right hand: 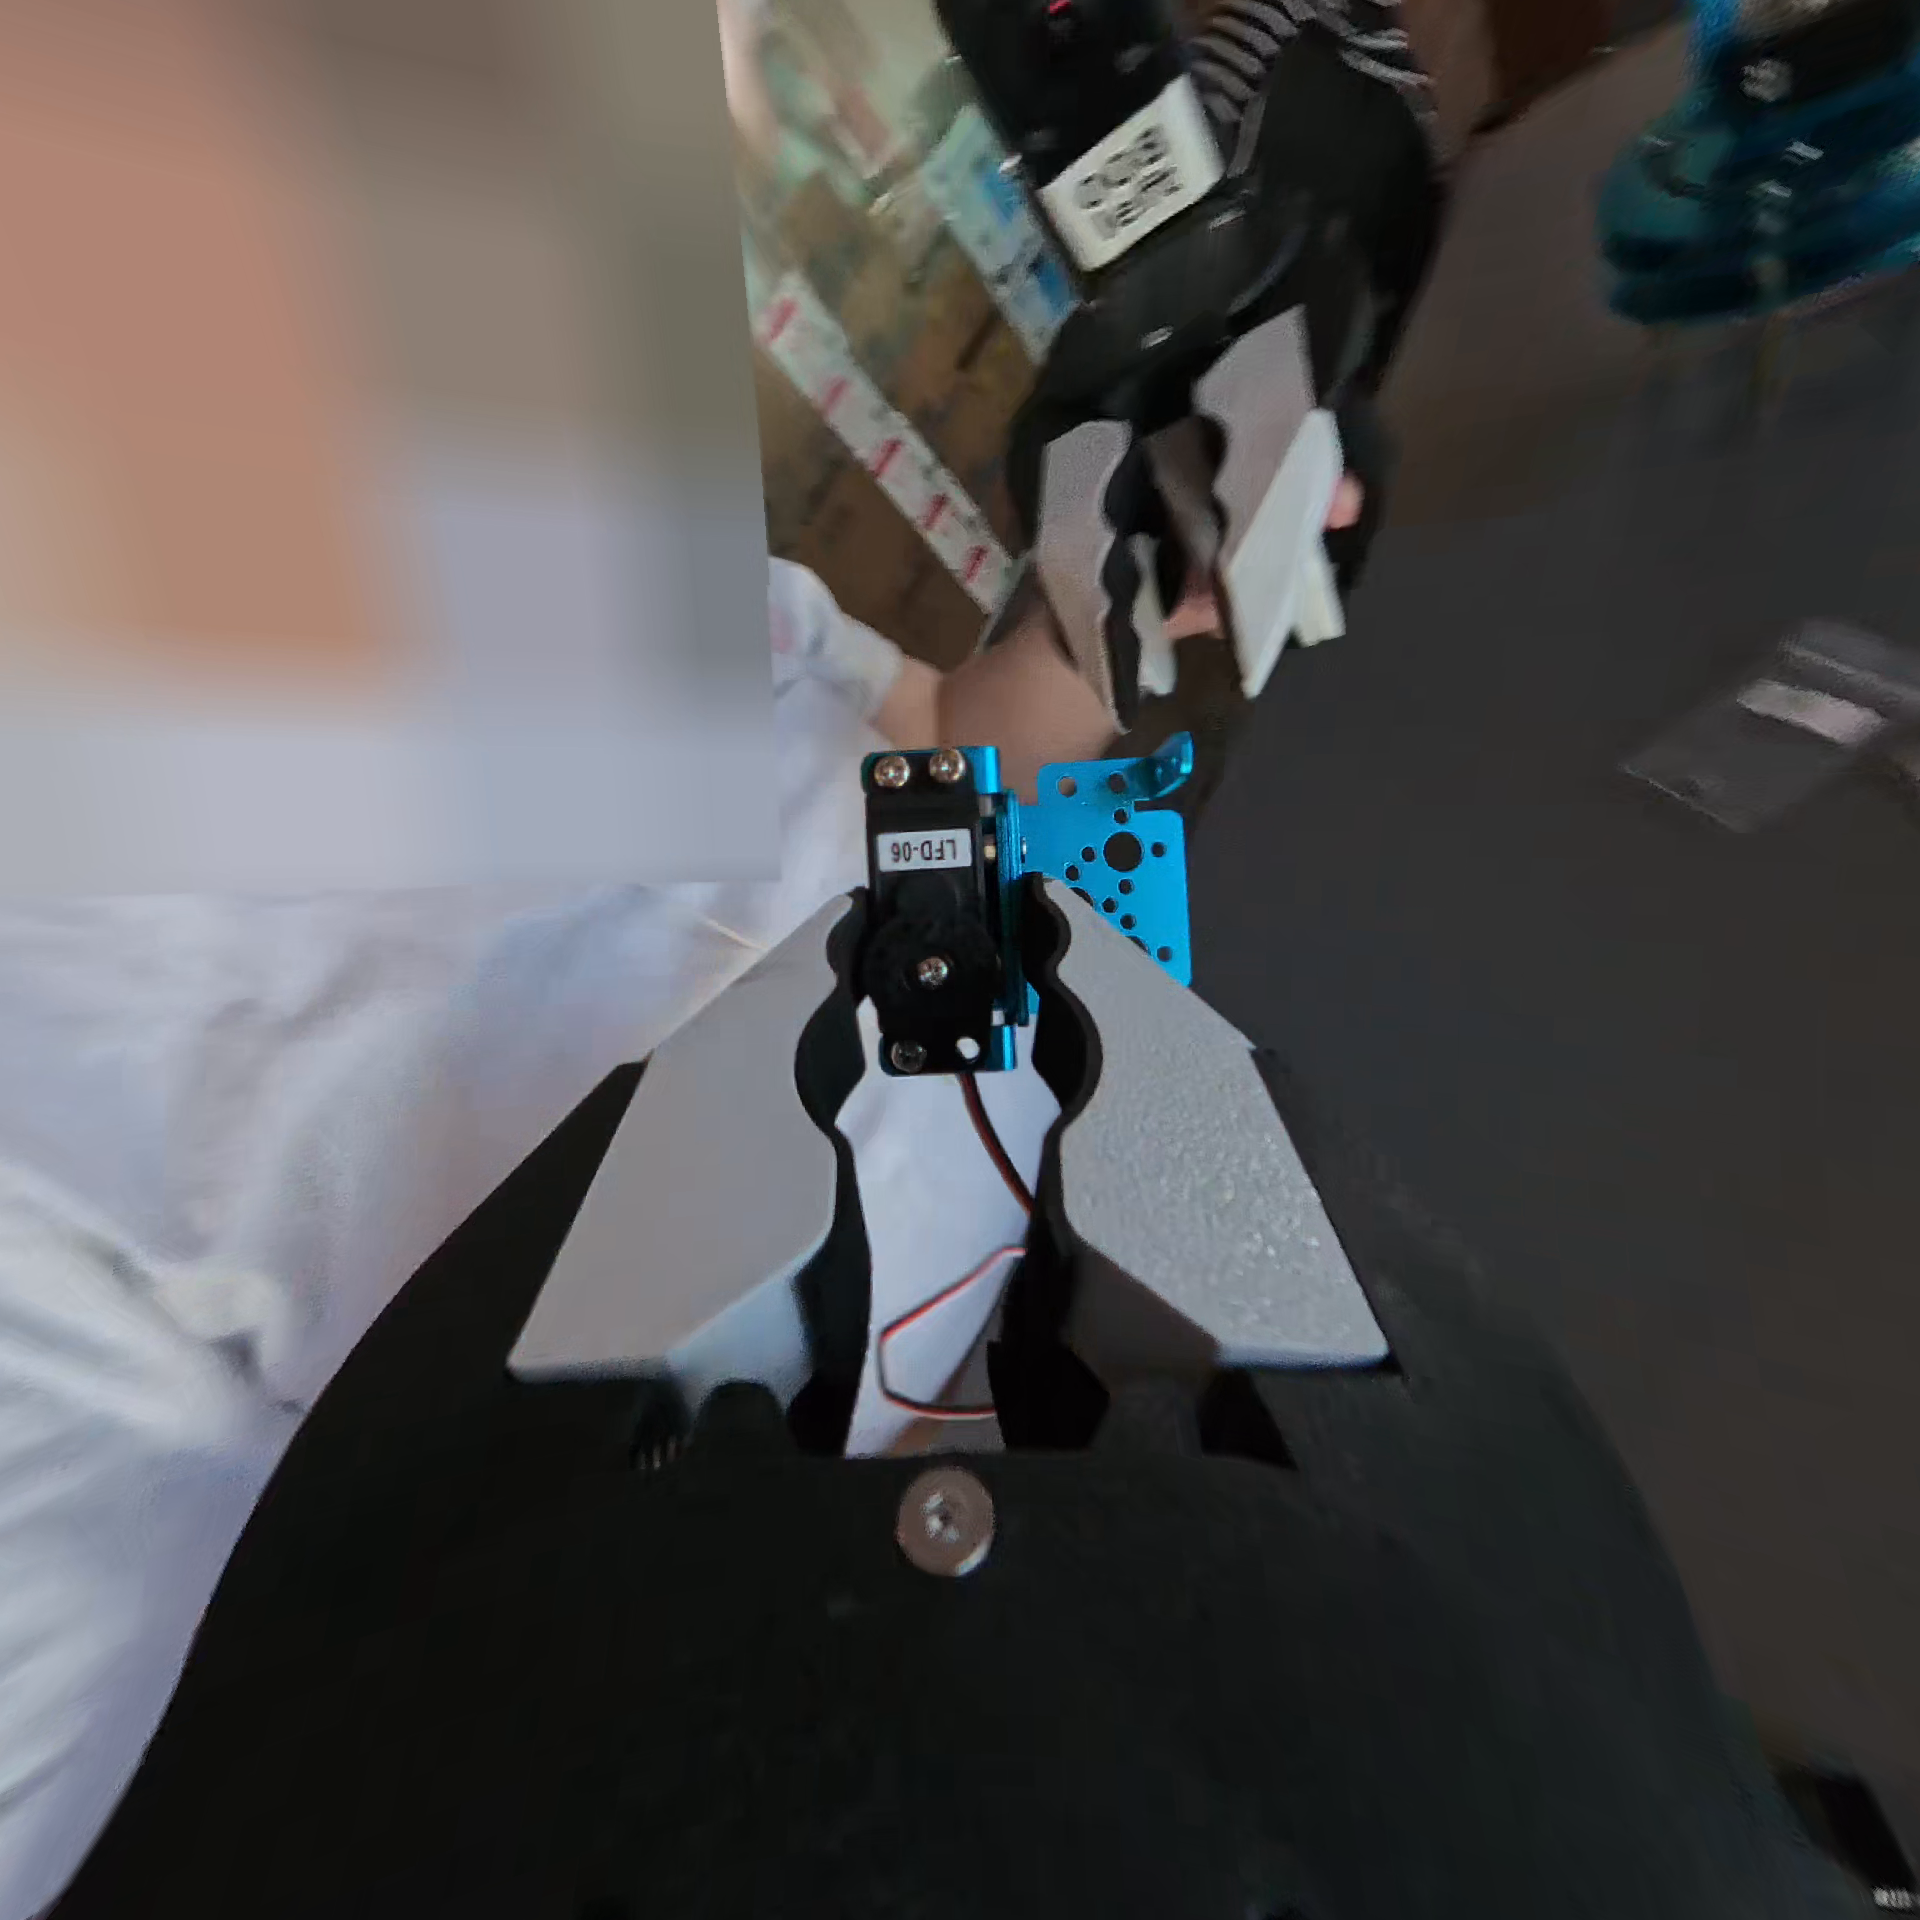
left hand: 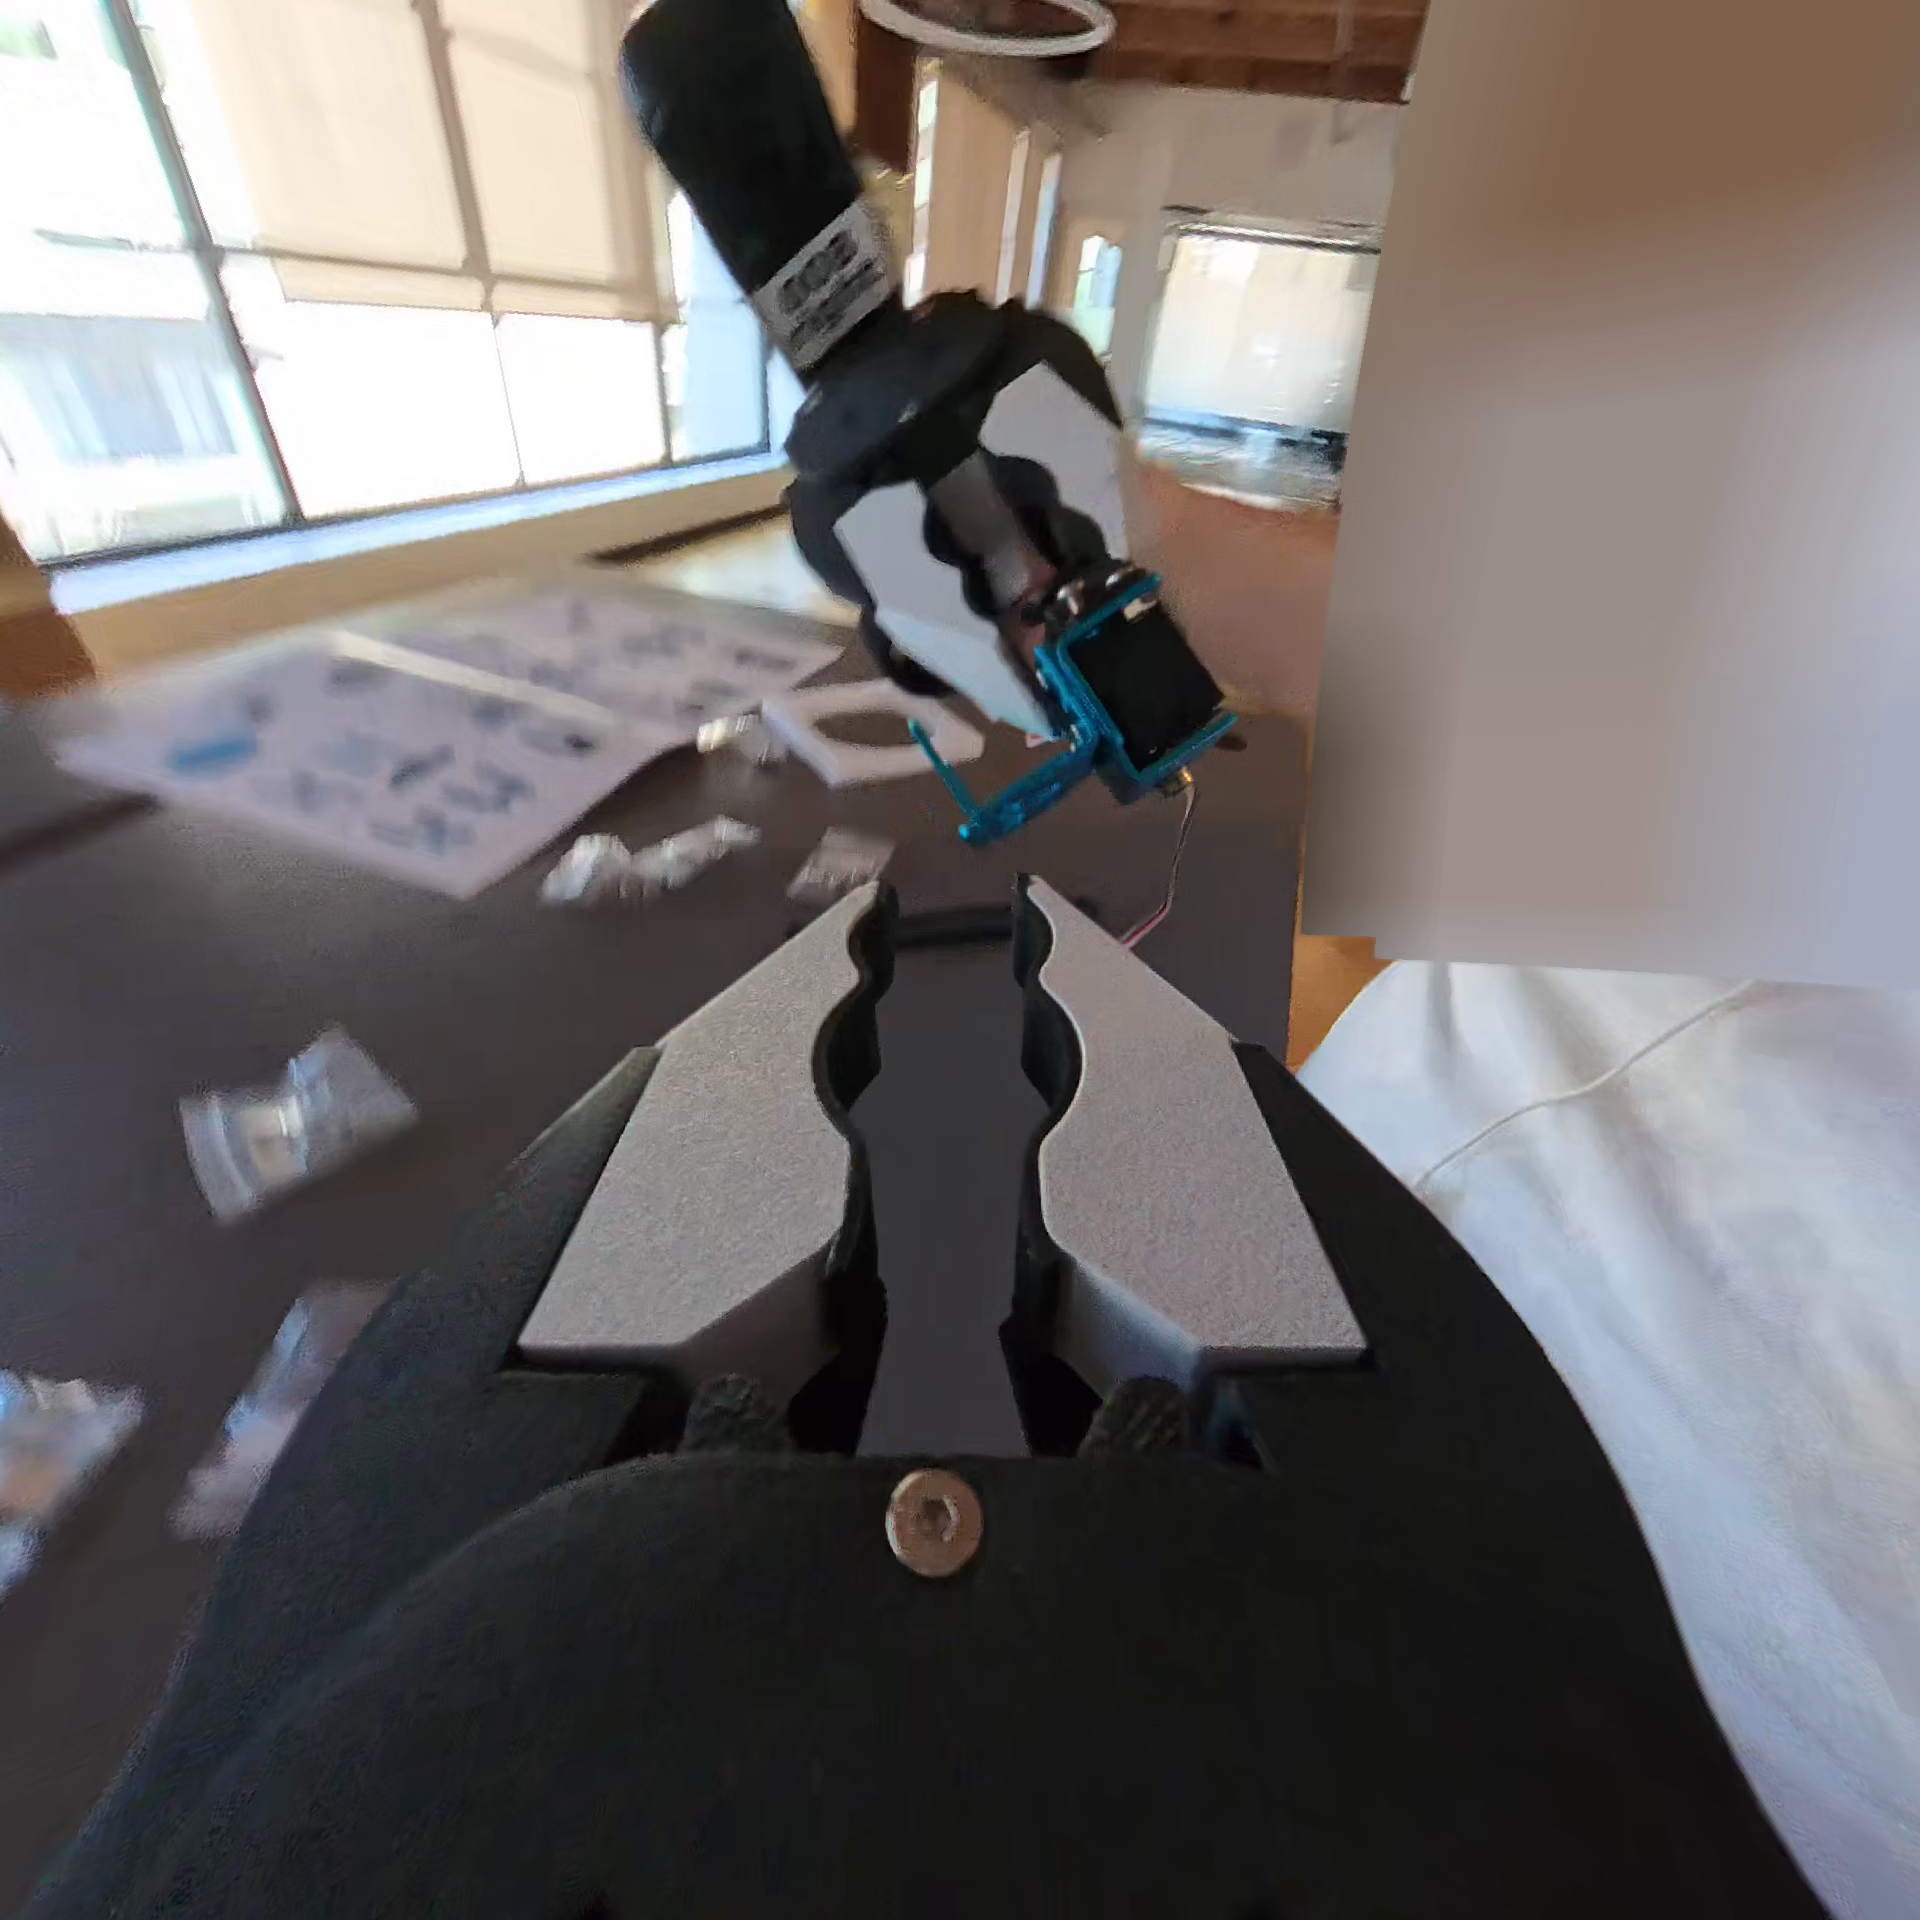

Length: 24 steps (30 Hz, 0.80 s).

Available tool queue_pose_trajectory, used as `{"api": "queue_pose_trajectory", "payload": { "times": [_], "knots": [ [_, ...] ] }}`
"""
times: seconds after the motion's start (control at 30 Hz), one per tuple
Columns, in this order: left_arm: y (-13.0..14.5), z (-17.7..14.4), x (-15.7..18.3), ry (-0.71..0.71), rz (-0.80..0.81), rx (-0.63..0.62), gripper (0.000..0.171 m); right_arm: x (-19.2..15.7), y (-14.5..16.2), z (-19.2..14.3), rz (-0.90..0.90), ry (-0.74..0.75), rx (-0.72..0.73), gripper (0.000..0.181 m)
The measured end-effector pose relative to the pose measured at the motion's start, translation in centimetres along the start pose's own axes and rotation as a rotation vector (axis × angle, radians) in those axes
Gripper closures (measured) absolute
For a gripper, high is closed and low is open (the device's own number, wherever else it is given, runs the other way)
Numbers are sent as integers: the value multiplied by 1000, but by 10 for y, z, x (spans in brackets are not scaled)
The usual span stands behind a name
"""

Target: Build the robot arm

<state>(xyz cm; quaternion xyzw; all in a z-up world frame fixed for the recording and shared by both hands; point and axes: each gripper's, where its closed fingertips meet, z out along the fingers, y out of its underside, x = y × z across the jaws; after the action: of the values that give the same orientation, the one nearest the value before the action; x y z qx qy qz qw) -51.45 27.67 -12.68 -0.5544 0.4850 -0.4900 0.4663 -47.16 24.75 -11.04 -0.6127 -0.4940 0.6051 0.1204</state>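
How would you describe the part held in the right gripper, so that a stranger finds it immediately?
Above the dark table, the right gripper is shut on a black servo motor in a blue metal bracket. Unlike the clear bags lying on the table, it is raised and trails a thin wire.

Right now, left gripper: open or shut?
Open. The left gripper shows dark table through the gap between its fingers; nothing is held.

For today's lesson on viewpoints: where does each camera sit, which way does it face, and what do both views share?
Left wrist view: on the left gripper, jaws open and empty, facing over the dark table towards windows.
Right wrist view: on the right gripper, shut on a black servo in a blue bracket, facing a white garment.
Shared: servo, table, garment, each other's gripper.
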Motion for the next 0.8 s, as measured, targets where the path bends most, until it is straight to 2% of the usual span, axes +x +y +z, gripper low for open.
{"api": "queue_pose_trajectory", "payload": {
  "times": [0.17, 0.23, 0.3, 0.4, 0.47, 0.53, 0.6, 0.67, 0.8],
  "knots": [
    [-93, 3, 32, 187, 241, 142, 151, -41, -31, -6, -50, -145, -59, 153],
    [-120, 2, 47, 248, 330, 163, 153, -58, -40, -9, -44, -229, -66, 153],
    [-141, 2, 59, 264, 427, 169, 154, -78, -48, -12, -54, -315, -71, 154],
    [-175, 0, 74, 233, 566, 246, 154, -106, -59, -14, -93, -413, -83, 154],
    [-185, 3, 89, 270, 612, 216, 155, -119, -65, -13, -142, -434, -89, 154],
    [-183, 11, 102, 301, 622, 115, 140, -131, -71, -12, -202, -449, -75, 154],
    [-180, 20, 109, 271, 675, 46, 139, -144, -77, -15, -247, -482, -25, 154],
    [-182, 25, 118, 250, 721, 31, 141, -151, -79, -18, -289, -490, 26, 154],
    [-188, 38, 116, 185, 677, -11, 144, -155, -72, -24, -310, -532, 136, 154]
  ]
}}
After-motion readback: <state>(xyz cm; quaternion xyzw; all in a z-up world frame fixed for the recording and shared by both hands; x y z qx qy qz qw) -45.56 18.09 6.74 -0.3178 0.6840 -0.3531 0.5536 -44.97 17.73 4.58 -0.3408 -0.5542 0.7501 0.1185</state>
